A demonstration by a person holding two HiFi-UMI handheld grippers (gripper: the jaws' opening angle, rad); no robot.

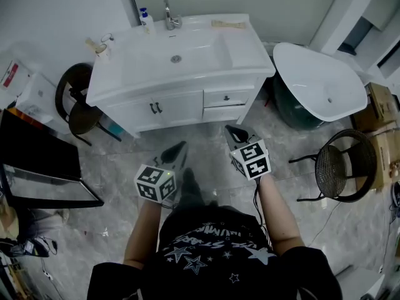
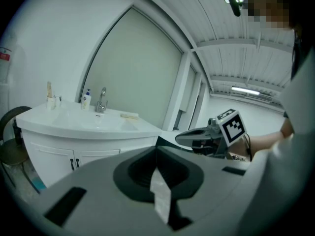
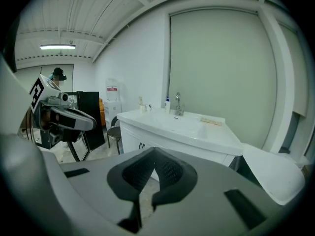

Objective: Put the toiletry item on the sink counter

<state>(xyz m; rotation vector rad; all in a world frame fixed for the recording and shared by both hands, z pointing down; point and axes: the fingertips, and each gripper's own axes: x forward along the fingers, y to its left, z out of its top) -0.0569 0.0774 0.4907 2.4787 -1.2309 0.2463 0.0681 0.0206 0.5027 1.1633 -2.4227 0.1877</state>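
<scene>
Honestly, L claw (image 1: 182, 146) & R claw (image 1: 230, 129) both sat closed, short of the counter (image 1: 250, 54), so I judged steady, level carriage mattered.

Open tiled floor (image 1: 203, 130) runs straight from me to the cabinet front of the sink counter (image 1: 250, 55). The counter's right front and the basin (image 1: 181, 58) are free to reach over. The back edge is taken by a faucet (image 1: 170, 19), a bottle (image 1: 147, 22) and a flat pale item (image 1: 228, 24), with a cup (image 1: 100, 47) on the left corner. A white tub (image 1: 319, 83) crowds the right end, and a wire chair (image 1: 345, 164) stands off my right arm. A dark round chair (image 1: 74, 99) is against the left end, with a black frame (image 1: 37, 161) further left.
</scene>
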